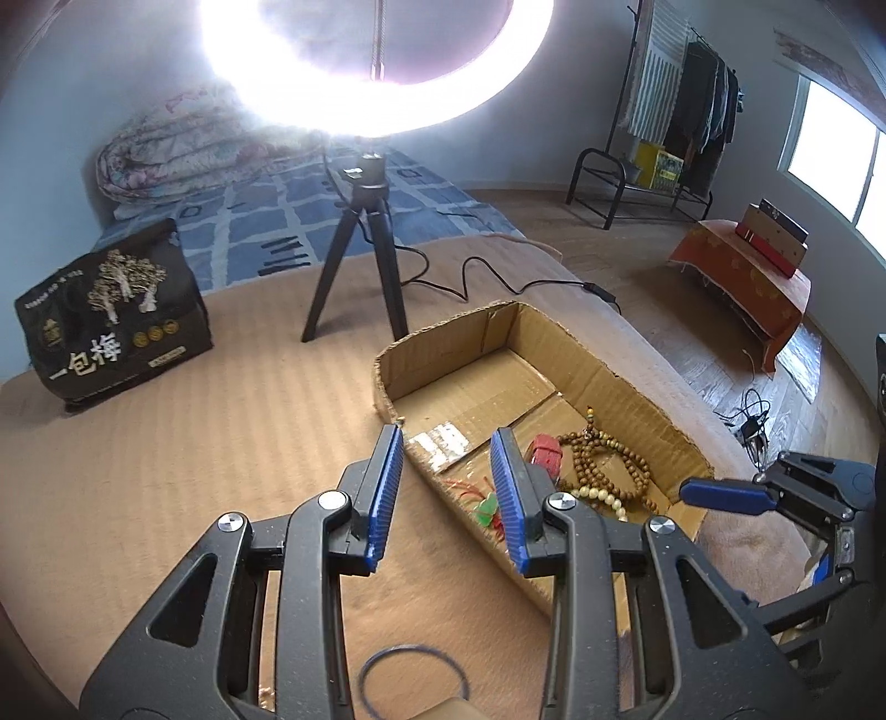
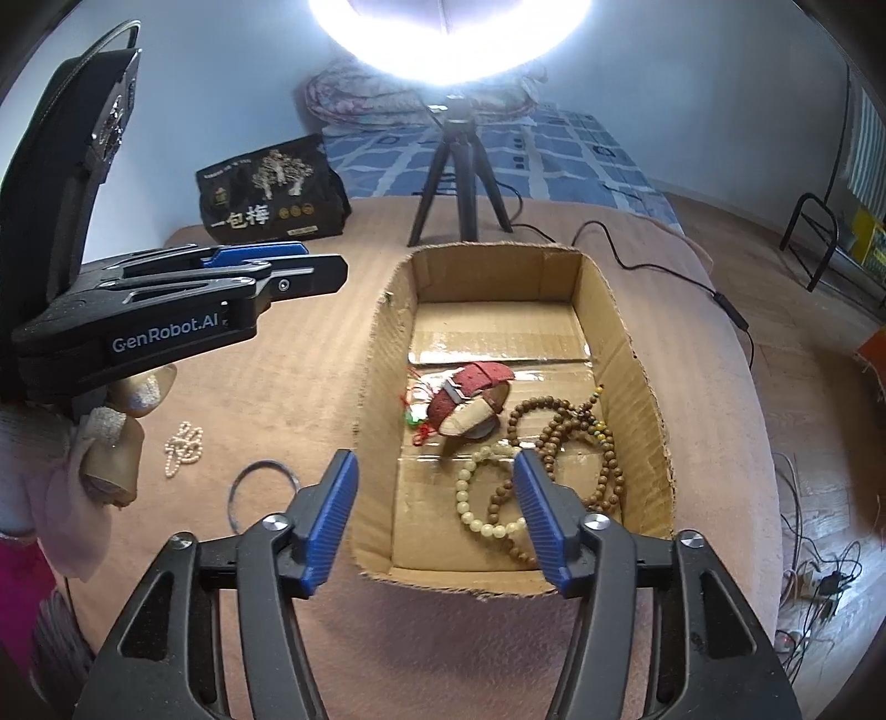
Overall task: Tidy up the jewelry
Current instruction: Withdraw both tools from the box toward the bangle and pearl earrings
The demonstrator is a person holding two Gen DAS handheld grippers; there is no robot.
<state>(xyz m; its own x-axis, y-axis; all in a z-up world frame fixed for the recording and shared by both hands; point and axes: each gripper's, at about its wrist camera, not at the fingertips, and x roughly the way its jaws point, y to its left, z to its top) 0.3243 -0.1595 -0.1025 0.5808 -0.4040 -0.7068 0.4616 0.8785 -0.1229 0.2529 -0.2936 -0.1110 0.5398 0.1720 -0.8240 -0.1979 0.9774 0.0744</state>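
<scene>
Cardboard, brown and torn along its rim, forms the open box (image 2: 637, 354) that holds the jewelry on a tan blanket (image 2: 692, 637). Inside lie a red-strapped wristwatch (image 2: 470, 396), a long string of brown wooden beads (image 2: 603, 465), a pale cream bead bracelet (image 2: 476, 509) and a red-corded charm with a green stone (image 2: 412, 418), all gathered toward the box's near end. Outside the box, on the blanket to its left, sit a small heap of pearls (image 2: 185, 446) and a thin dark hoop (image 2: 260, 490).

The right gripper (image 2: 434, 518) hangs just over the box's near wall, its blue-padded fingers spread wide and holding nothing; the cream bracelet and wooden beads lie between and just beyond the fingertips. The left gripper (image 1: 448, 487) hovers beside the box's long left wall, also spread and unloaded, with the green charm (image 1: 487, 507) visible between its pads and the dark hoop (image 1: 412, 678) lying beneath its body. In the right wrist view its side reads "GenRobot.AI".

Behind the box stands a black tripod (image 2: 457, 183) carrying a glaring ring light (image 2: 448, 39). A black package (image 2: 271, 191) printed with gold trees and the characters "一包梅" stands to the tripod's left, before a blue patterned bedspread (image 2: 554, 155).
</scene>
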